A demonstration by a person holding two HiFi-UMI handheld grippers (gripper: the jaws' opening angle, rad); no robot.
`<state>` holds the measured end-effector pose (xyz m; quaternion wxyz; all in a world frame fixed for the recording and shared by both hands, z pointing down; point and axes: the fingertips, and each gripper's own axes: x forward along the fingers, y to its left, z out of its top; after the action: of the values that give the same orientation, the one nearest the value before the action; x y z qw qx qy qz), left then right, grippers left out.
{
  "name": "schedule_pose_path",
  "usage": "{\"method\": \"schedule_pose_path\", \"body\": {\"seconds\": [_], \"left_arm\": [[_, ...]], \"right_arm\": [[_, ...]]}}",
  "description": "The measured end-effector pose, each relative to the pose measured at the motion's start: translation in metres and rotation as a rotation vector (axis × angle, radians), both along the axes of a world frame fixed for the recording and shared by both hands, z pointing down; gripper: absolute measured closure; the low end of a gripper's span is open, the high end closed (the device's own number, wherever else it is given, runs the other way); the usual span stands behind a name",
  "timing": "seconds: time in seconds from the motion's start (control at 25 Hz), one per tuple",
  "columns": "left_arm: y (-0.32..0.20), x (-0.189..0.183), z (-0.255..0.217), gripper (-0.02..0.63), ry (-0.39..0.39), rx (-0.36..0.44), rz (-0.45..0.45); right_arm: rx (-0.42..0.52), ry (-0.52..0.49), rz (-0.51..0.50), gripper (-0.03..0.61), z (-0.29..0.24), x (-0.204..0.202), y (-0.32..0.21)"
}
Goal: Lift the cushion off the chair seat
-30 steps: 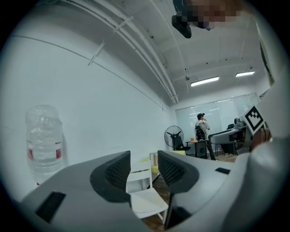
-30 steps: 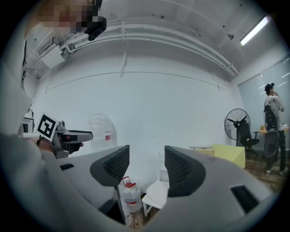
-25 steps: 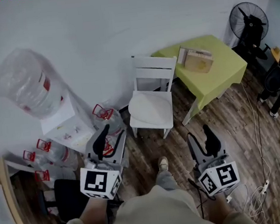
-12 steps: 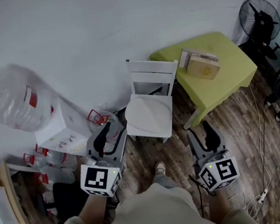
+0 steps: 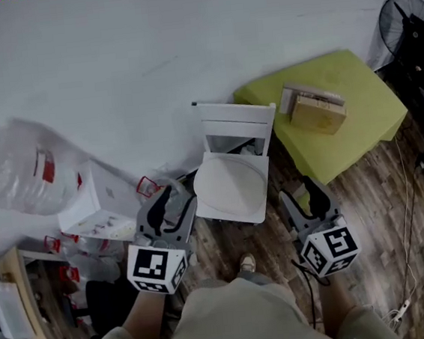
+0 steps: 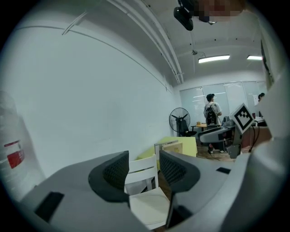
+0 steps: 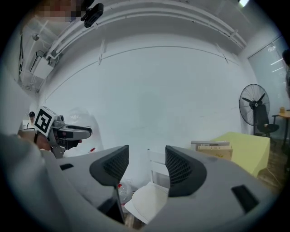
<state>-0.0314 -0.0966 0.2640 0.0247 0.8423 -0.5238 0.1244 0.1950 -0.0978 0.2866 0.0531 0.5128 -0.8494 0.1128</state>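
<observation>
One white wall [image 5: 110,63] fills the head view from nine to twelve o'clock. At two o'clock of the chair stands a lime-green counter [image 5: 362,89] carrying a cardboard box [image 5: 317,109]. At nine o'clock is a water dispenser [image 5: 99,203] with its bottle [image 5: 16,170]. The white wooden chair [image 5: 235,117] stands against the wall, backrest at twelve o'clock and seat front toward six.

On that seat the white cushion [image 5: 232,185] lies flat, face up. It is rounded and about as wide as deep, so I cannot tell a long axis.

The left gripper [image 5: 170,201] hovers at seven o'clock of the cushion, its jaws opening with only air between them. The right gripper [image 5: 302,193], at four o'clock, has its jaws well apart and empty. Both are short of the seat and touch nothing.

By my reading the lift has not begun: reaching in, gripping the cushion's edges and raising it all remain.
</observation>
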Motion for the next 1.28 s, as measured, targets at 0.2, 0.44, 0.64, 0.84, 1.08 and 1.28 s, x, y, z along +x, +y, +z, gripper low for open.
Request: {"method": "schedule_pose_path", "body": {"seconds": [0.2, 0.44, 0.64, 0.84, 1.08, 1.28], "left_arm": [[-0.015, 0.008, 0.01, 0.402, -0.001, -0.031, -0.001], [-0.028, 0.013, 0.023, 0.394, -0.04, -0.072, 0.021], [-0.04, 0.018, 0.029, 0.385, -0.033, -0.092, 0.059], [-0.057, 0.012, 0.036, 0.379, -0.04, -0.108, 0.095], [-0.078, -0.012, 0.051, 0.373, -0.038, -0.141, 0.109], [-0.094, -0.033, 0.069, 0.371, -0.043, -0.181, 0.106]], "right_arm": [[-0.032, 0.004, -0.018, 0.319, 0.014, 0.005, -0.019], [-0.065, 0.0, -0.022, 0.313, 0.025, 0.005, -0.024], [-0.092, 0.024, 0.003, 0.311, 0.032, 0.009, -0.027], [-0.119, -0.003, 0.061, 0.308, 0.038, 0.011, -0.034], [-0.174, 0.003, 0.118, 0.308, 0.061, 0.003, -0.043], [-0.21, 0.021, 0.149, 0.305, 0.075, -0.008, -0.054]]}}
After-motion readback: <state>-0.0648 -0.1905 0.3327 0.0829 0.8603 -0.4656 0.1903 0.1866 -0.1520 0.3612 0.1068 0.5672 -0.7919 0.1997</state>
